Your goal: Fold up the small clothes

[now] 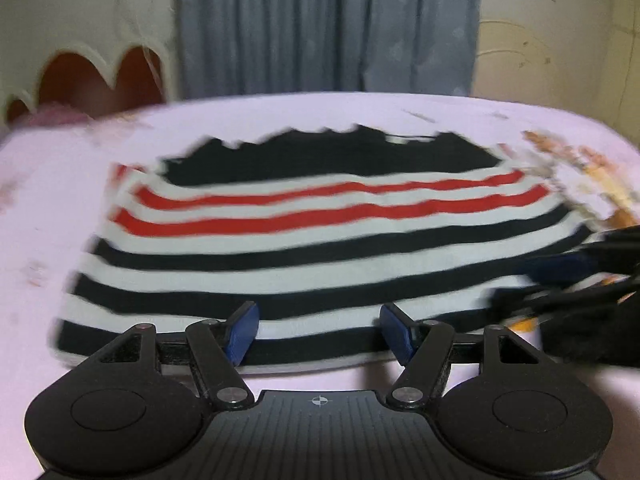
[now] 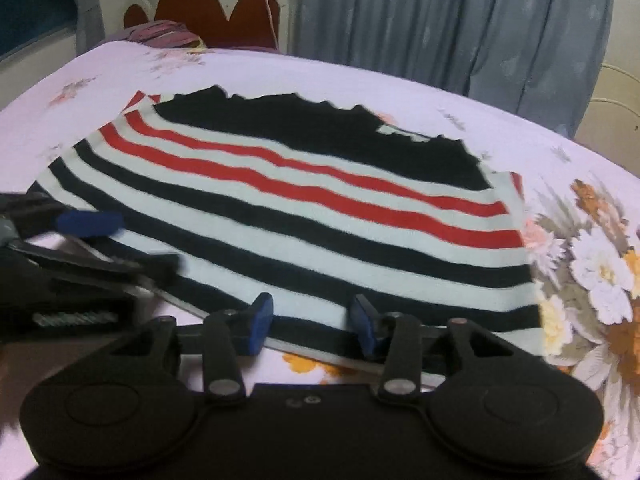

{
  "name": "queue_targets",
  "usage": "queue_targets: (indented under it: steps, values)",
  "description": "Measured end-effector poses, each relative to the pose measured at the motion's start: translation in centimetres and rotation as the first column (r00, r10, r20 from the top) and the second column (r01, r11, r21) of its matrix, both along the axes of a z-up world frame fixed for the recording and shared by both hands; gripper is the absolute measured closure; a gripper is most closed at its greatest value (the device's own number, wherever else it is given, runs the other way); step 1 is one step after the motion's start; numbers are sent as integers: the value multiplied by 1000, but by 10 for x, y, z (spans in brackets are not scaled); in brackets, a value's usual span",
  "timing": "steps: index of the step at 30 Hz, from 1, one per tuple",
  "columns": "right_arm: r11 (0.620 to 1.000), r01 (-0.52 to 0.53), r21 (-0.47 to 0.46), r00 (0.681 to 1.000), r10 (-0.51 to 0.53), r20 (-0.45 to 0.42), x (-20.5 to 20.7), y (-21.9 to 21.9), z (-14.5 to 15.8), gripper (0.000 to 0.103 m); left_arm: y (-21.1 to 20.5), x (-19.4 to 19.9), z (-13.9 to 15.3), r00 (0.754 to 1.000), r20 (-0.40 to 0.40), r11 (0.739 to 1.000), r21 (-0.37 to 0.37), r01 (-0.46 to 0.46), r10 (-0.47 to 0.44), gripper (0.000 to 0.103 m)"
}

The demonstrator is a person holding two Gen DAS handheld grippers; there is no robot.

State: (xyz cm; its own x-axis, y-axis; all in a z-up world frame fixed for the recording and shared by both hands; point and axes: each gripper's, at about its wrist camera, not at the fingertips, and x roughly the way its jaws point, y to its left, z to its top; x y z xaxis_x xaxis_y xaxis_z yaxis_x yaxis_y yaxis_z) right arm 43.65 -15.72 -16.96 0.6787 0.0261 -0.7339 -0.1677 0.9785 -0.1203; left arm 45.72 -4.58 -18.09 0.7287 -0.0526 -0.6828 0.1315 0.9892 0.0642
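Left gripper (image 1: 320,330): blue pads (image 1: 242,332) stand well apart, jaws wide, nothing pinched. They sit over the near hem of the striped garment (image 1: 304,240), with the hem's last dark stripe running across the gap. Can't tell if the tips touch the cloth; the left wrist view is motion-blurred.

Right gripper (image 2: 314,326): jaws at a medium gap, narrower than the left's. Its blue pads (image 2: 262,322) are also over the near hem of the striped garment (image 2: 296,208), with the hem edge between them. The pads don't press on the fabric as far as I can see, so no grip.

Each gripper shows in the other's view. The right gripper (image 1: 576,280) comes in blurred at the right edge of the left wrist view, over the garment's near right corner. The left gripper (image 2: 80,248) comes in at the left edge of the right wrist view, over the near left corner.

Garment lies flat just ahead of both sets of fingers. Stripes going away from the fingers: dark and white bands first, then two red stripes, then a solid dark panel with a jagged far edge.

Under it is a bed sheet (image 2: 500,120), pale lilac with a flower print, the biggest blooms off to the right of the right fingers.

Beyond the far edge: grey-blue curtain (image 1: 328,28), and a red scalloped headboard (image 2: 216,12) to the far left.
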Motion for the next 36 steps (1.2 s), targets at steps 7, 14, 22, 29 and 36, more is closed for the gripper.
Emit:
queue_targets:
  steps: [7, 14, 22, 29, 36]
  values:
    - [998, 48, 44, 999, -46, -26, -3, -36, -4, 74, 62, -2, -5, 997, -28, 996, -39, -79, 78, 37]
    - [978, 209, 28, 978, -208, -25, -13, -91, -5, 97, 96, -6, -5, 984, -8, 982, -54, -180, 180, 56]
    - [982, 190, 13, 982, -190, 1, -19, -92, -13, 97, 96, 1, -10, 987, -45, 987, -21, -158, 157, 62]
    - [980, 197, -2, 980, -197, 0, -19, -90, -11, 97, 101, -5, -9, 985, -32, 984, -44, -173, 171, 62]
    - [976, 215, 17, 977, -215, -15, -19, -96, -9, 97, 102, -5, -8, 983, -38, 983, -47, -180, 178, 62]
